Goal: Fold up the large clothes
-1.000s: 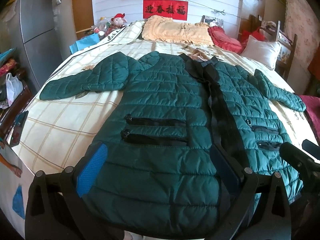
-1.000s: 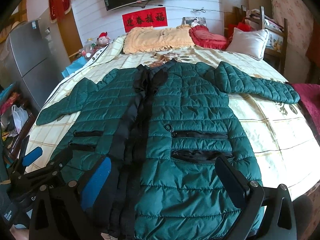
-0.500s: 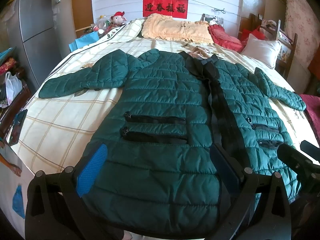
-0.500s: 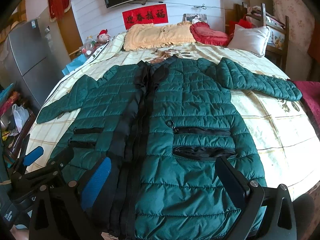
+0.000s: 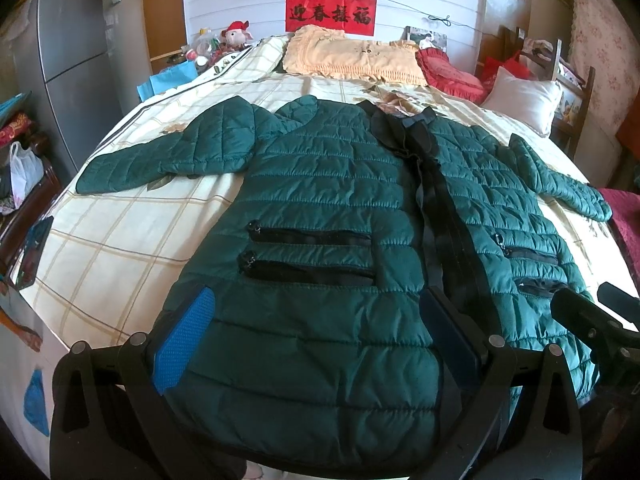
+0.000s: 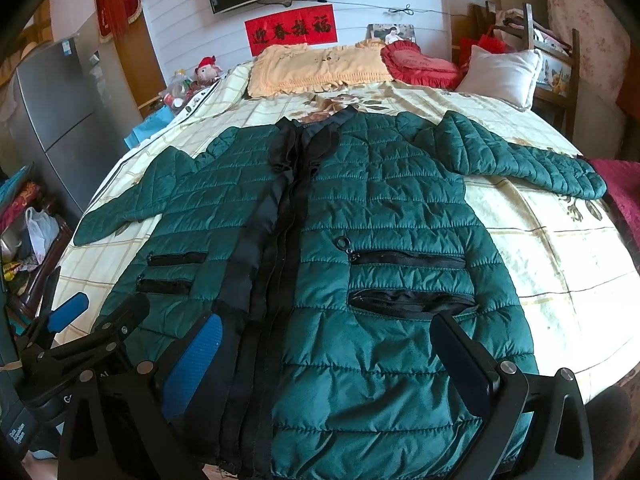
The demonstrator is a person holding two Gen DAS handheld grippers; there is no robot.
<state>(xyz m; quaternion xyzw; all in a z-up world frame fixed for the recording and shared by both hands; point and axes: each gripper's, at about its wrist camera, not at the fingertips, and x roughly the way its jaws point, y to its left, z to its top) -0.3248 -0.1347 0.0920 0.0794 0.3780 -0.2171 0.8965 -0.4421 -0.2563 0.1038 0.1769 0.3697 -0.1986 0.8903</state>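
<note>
A dark green quilted jacket (image 5: 320,200) lies face up and spread flat on the bed, sleeves out to both sides, black front placket down the middle; it also fills the right wrist view (image 6: 384,216). My left gripper (image 5: 316,312) is open, its jaws wide apart above the jacket's left front hem, holding nothing. My right gripper (image 6: 328,332) is open above the right front hem, holding nothing. The left gripper shows at the lower left of the right wrist view (image 6: 80,320), and the right gripper at the right edge of the left wrist view (image 5: 592,316).
The bed (image 5: 112,240) has a cream checked sheet. A yellow blanket (image 5: 352,56), red cushion (image 5: 448,76) and white pillow (image 5: 524,96) lie at the head. A grey fridge (image 5: 72,64) stands left. A wooden chair (image 6: 552,52) stands right.
Both views have shifted slightly forward and down over the jacket hem. The jacket has not moved and both grippers stay open.
</note>
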